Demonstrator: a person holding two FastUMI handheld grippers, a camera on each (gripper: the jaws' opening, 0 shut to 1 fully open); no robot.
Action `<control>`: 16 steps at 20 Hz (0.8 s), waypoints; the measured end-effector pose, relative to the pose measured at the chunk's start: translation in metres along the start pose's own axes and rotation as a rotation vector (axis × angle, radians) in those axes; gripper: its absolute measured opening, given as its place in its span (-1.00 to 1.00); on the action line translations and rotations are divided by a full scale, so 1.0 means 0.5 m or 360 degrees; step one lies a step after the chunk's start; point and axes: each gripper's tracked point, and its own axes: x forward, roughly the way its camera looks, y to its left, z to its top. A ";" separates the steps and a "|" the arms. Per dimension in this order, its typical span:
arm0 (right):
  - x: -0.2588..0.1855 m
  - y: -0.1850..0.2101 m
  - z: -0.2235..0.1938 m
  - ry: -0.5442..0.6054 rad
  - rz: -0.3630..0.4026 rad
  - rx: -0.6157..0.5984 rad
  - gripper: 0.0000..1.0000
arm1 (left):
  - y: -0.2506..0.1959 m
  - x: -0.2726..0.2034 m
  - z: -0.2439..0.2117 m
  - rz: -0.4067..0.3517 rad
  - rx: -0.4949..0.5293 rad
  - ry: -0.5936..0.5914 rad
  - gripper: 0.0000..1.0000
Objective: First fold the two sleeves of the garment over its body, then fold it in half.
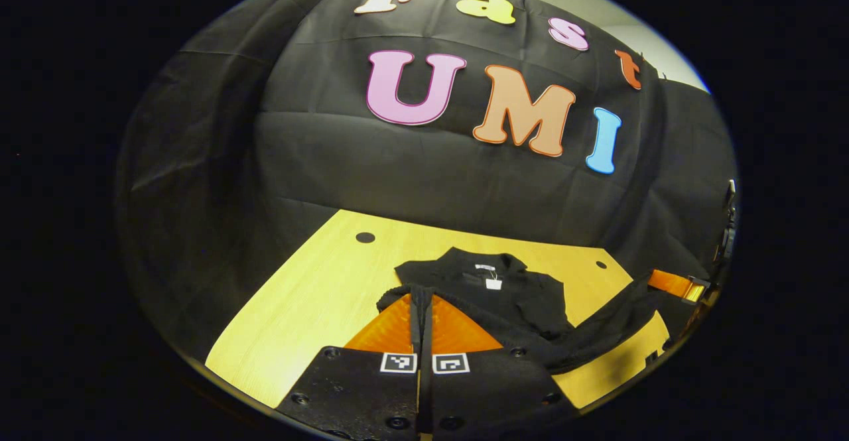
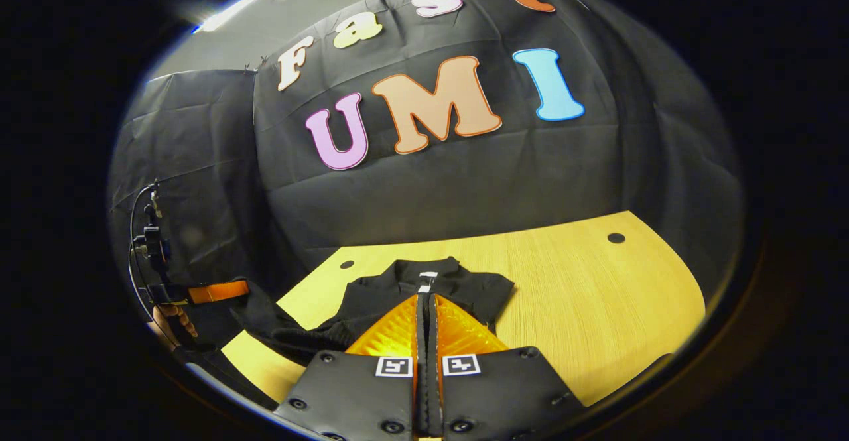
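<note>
A black short-sleeved garment (image 1: 511, 295) with a small white tag at its collar lies on a pale yellow wooden table (image 1: 312, 288), its collar toward the black cloth wall and its hem end lifted off the tabletop. In the left gripper view, the left gripper (image 1: 422, 295) has its two fingers drawn together with a fold of the garment's black fabric pinched between them, the cloth bunched at the tips and trailing across toward the garment's body. The fabric stretches in a raised band to the table's near corner, where the right gripper (image 1: 683, 288) shows at the edge with a hand behind it.

In the right gripper view, the right gripper (image 2: 426, 302) likewise has its fingers closed on a strip of the same fabric, the tips just short of the collar. The left gripper (image 2: 215, 292) appears beside the table's far-left edge, a hand (image 2: 174, 318) beneath it, with the dark cloth sagging between the two tools.
</note>
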 end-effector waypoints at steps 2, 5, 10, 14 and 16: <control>0.040 -0.007 0.023 -0.0007 0.0001 -0.0008 -0.96 | 0.000 0.038 0.023 0.0012 0.0015 -0.0020 -1.00; 0.101 -0.031 0.056 -0.0011 -0.0017 -0.0042 -0.96 | -0.007 0.106 0.052 0.0014 0.0013 -0.0055 -1.00; 0.194 -0.097 0.089 -0.0001 -0.0090 -0.0006 -0.96 | -0.003 0.212 0.074 0.0051 0.0039 -0.0031 -1.00; 0.261 -0.167 0.098 0.0038 -0.0250 0.0009 -0.96 | 0.020 0.301 0.080 0.0182 0.0084 -0.0017 -1.00; 0.287 -0.211 0.132 -0.0045 -0.0400 0.0005 0.31 | 0.036 0.324 0.092 0.0304 0.0158 -0.0057 0.00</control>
